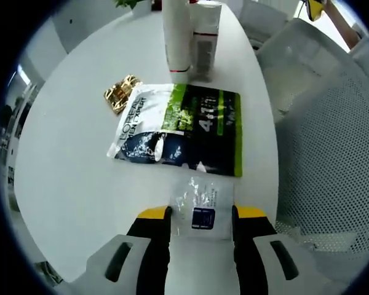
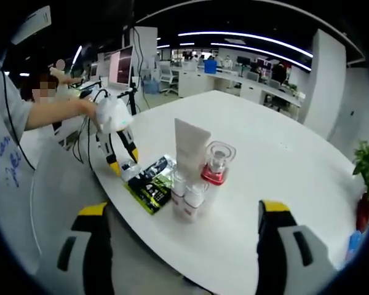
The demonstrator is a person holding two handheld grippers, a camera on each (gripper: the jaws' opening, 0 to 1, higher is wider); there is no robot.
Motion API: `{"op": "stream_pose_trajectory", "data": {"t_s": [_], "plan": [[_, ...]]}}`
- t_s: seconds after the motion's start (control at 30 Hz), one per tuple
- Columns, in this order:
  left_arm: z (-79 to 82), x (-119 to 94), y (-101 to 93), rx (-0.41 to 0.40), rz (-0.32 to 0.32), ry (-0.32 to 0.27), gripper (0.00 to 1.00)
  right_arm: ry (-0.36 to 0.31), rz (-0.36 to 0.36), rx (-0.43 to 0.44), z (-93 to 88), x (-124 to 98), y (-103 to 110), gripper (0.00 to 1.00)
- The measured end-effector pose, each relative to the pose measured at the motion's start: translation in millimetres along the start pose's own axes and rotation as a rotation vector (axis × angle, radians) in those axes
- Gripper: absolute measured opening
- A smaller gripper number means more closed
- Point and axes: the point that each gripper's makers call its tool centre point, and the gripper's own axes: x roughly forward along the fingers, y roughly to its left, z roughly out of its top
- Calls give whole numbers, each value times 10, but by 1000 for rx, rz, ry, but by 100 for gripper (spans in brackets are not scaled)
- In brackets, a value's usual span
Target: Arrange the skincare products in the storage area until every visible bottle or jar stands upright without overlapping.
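Note:
A small clear sachet with a blue label (image 1: 200,212) lies flat on the white table (image 1: 67,160), between the yellow tips of my left gripper (image 1: 202,213), which is open around it. Just beyond lies a black and green pouch (image 1: 184,129), flat on the table. A gold-wrapped item (image 1: 122,93) sits to its left. A tall white tube (image 1: 177,37) and a white box with a red band (image 1: 206,43) stand upright behind. In the right gripper view, my right gripper (image 2: 186,211) is wide open, short of the tube (image 2: 190,144), a clear-capped bottle (image 2: 216,163) and two small white bottles (image 2: 187,200).
A white mesh chair (image 1: 332,141) stands close to the table edge on the right. In the right gripper view a person's hand (image 2: 89,107) holds the left gripper (image 2: 122,161) over the pouch (image 2: 149,181). A potted plant (image 2: 368,172) stands at the far right of the table (image 2: 283,153).

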Motion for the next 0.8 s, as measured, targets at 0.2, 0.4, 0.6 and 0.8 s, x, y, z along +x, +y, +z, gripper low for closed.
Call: {"op": "stream_pose_trajectory", "data": {"t_s": [0.2,0.4,0.6,0.8], "plan": [[3,2,-1,-2,7,-2,37,3,3,-1,-5,6,-3,100],[-6,5,-6,22,21,1,37,7,8,-3,-13,30,7,100],[-17,12,-5,52,28,10,37,8,11,-6,-12,37,12,100],[-17,10,-1,38,39,9,37,11,12,-3,-30,36,11,100]]}}
